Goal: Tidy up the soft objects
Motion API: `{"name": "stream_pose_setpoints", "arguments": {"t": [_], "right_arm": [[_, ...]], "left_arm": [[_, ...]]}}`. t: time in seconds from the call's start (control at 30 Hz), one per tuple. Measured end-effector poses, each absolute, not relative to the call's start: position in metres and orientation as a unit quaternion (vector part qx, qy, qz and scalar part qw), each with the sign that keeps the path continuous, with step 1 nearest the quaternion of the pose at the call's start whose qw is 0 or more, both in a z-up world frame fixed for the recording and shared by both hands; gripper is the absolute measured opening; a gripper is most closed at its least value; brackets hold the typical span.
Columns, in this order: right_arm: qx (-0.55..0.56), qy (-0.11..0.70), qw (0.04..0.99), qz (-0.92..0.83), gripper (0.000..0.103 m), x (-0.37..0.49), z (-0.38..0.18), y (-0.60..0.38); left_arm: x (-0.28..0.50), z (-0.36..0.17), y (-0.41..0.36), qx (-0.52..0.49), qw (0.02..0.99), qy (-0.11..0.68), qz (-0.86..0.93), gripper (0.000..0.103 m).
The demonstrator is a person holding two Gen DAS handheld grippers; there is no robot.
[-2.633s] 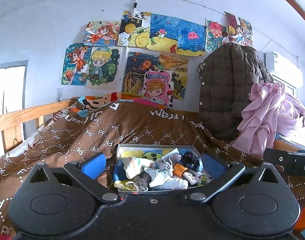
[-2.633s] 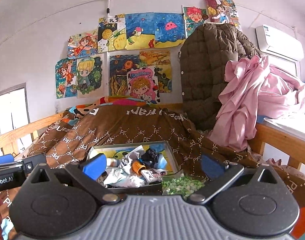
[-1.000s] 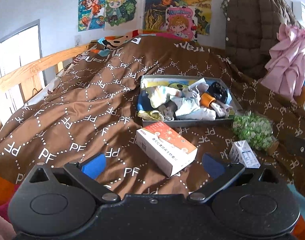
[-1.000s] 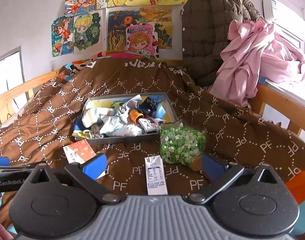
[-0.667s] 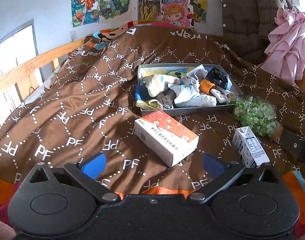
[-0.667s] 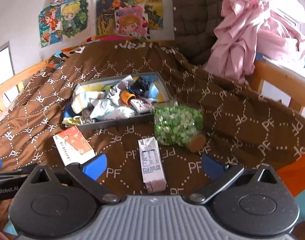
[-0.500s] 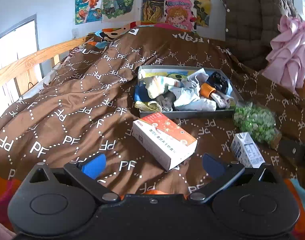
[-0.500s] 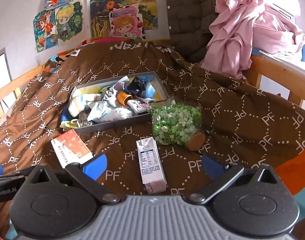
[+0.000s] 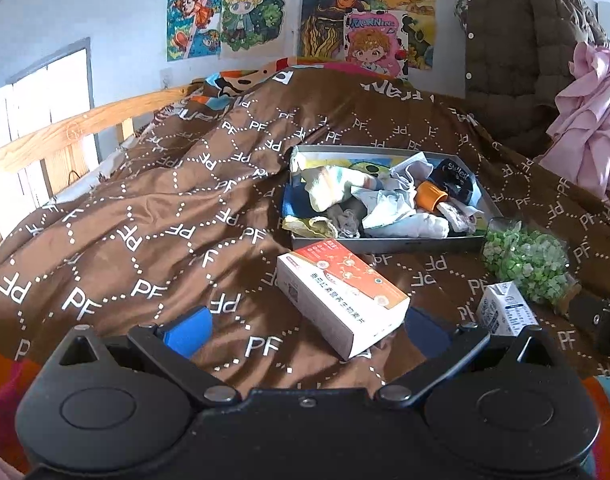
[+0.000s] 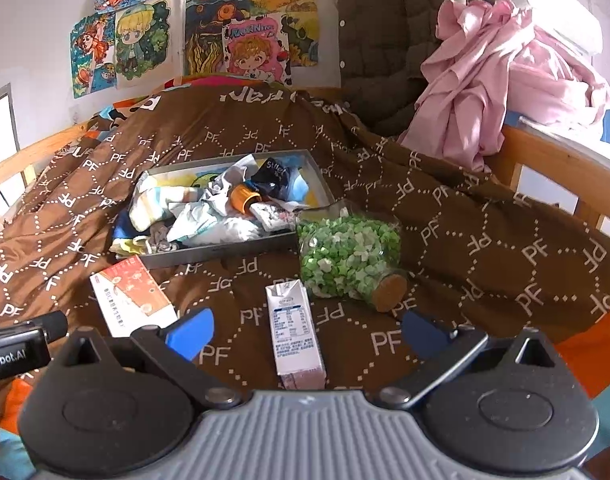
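Observation:
A grey tray (image 9: 385, 245) (image 10: 225, 255) on the brown PF bedspread holds a heap of socks and small cloths (image 9: 345, 196) (image 10: 193, 216), plus an orange cap (image 9: 429, 195). My left gripper (image 9: 305, 330) is open and empty, hovering over the bedspread just before a white and orange box (image 9: 341, 300). My right gripper (image 10: 303, 330) is open and empty, just before a small milk carton (image 10: 295, 328).
A glass jar of green paper stars (image 10: 347, 258) (image 9: 525, 258) lies on its side right of the tray. The box also shows in the right wrist view (image 10: 131, 298). Wooden bed rails (image 9: 65, 132) (image 10: 565, 168) run along both sides. A brown coat (image 10: 385, 40) and pink clothes (image 10: 505, 68) hang behind.
Both grippers have drawn back and tilted down from the tray, bringing the box, carton and jar into view, then levelled slightly. Both have stayed open. Nothing on the bed has moved.

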State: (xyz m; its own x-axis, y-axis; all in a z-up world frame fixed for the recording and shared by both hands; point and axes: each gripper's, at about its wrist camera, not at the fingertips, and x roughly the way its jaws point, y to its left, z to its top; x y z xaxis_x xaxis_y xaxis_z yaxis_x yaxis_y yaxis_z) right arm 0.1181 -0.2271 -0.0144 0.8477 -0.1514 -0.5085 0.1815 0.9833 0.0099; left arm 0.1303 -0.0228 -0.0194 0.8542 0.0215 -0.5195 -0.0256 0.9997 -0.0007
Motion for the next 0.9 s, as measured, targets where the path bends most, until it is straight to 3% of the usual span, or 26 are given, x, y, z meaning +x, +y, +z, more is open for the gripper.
{"name": "stream_pose_setpoints", "arguments": {"t": [0.9], "right_arm": [[0.004, 0.255, 0.964, -0.081, 0.103, 0.131, -0.03, -0.221]], "left_arm": [[0.138, -0.035, -0.032, -0.001, 0.965, 0.261, 0.004, 0.102]]}}
